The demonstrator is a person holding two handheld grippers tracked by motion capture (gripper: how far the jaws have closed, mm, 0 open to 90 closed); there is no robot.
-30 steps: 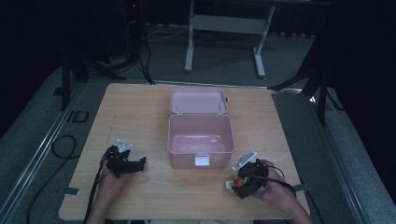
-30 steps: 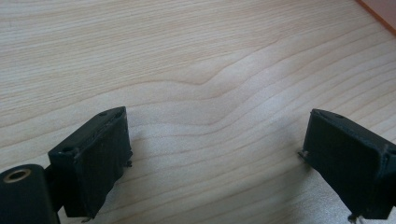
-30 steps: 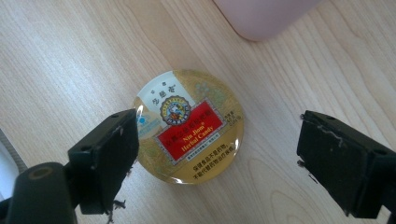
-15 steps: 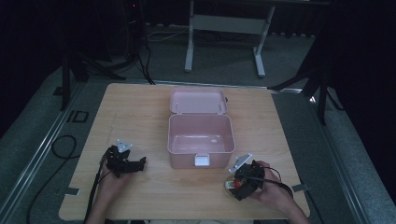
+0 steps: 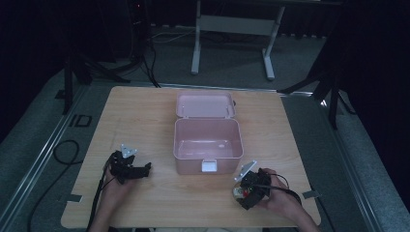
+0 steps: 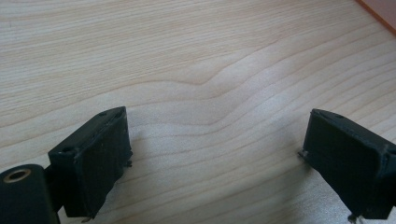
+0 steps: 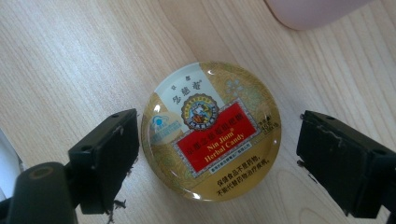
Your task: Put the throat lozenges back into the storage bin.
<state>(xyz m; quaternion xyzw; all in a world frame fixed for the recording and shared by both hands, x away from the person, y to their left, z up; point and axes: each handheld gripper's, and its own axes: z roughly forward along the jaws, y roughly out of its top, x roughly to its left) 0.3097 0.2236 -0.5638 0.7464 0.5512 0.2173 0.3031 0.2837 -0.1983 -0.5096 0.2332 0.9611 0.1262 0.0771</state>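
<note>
Right tool (image 7: 219, 154) is spread wide, straddling the herbal candy tin (image 7: 215, 149), which lies flat on the desk (image 5: 145, 121) just short of the open pink box (image 5: 208, 140), lined up for a grab. Left tool (image 6: 215, 158) is wide open, empty, parked clear.

A light wooden table (image 5: 145, 111) with visible grain stands on grey carpet (image 5: 43, 145) in a dim room. Beyond its far edge is the white frame of a desk (image 5: 232, 29) with two legs on flat feet. Black tripod legs (image 5: 92, 67) and cables (image 5: 150, 63) lie on the floor at far left, and more dark stands (image 5: 324, 87) at right. The background is dark.
</note>
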